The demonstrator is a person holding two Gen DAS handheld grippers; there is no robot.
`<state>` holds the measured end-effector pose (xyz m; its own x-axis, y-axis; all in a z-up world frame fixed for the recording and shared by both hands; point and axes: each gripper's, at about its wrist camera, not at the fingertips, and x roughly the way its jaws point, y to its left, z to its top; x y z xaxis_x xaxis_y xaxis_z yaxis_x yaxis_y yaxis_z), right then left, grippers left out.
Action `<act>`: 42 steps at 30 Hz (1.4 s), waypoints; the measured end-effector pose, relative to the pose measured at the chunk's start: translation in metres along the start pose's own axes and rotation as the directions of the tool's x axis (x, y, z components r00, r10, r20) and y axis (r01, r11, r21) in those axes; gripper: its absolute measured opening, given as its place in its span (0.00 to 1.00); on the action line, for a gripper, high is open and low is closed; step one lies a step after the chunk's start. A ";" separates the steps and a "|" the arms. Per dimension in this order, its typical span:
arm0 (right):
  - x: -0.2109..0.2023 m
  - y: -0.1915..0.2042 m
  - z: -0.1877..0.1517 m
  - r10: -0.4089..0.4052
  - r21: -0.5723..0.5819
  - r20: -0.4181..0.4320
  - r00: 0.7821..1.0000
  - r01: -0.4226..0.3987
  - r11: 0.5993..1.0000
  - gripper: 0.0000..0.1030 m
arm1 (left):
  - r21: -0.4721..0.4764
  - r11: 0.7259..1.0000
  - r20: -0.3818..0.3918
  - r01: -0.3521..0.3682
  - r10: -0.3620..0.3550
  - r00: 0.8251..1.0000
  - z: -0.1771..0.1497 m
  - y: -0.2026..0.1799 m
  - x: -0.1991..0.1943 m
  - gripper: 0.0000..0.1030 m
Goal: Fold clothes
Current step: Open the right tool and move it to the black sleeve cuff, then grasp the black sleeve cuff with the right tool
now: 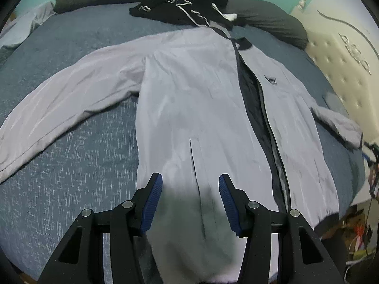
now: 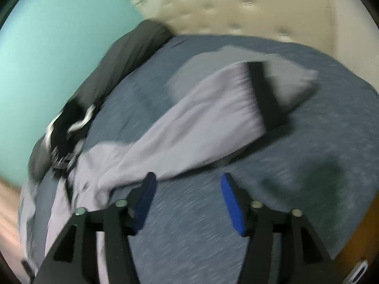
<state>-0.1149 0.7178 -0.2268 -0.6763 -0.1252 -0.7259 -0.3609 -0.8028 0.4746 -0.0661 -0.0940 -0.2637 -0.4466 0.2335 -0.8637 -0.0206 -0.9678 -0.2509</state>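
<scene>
- Jacket (image 1: pixel 194 108), pale grey, lies spread front-up on a blue bed (image 1: pixel 71 165), zipper undone, one sleeve (image 1: pixel 59 108) stretched left.
- Left gripper (image 1: pixel 190 184) hovers over the jacket's near hem, fingers apart, gripping nothing.
- Right gripper (image 2: pixel 188 184) hangs over bare bedding beside the other sleeve (image 2: pixel 201 118), fingers apart; the view is blurred.
- Black garment (image 1: pixel 184 2) sits at the far side, by dark pillows (image 1: pixel 267 19).

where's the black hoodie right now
In the left wrist view the black hoodie lies at the far end of the bed, just beyond the gray jacket's collar.
</scene>
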 end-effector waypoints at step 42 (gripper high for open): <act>-0.012 0.005 0.062 -0.075 -0.089 0.199 0.977 0.094 0.992 0.16 | -0.051 0.996 0.087 0.074 -0.070 0.994 0.038 -0.032 0.047 0.52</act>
<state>-0.1486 0.7517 -0.1848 -0.7616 0.0535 -0.6458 -0.3642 -0.8596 0.3583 -0.1206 -0.0553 -0.2795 -0.5198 0.2915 -0.8030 -0.0083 -0.9417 -0.3365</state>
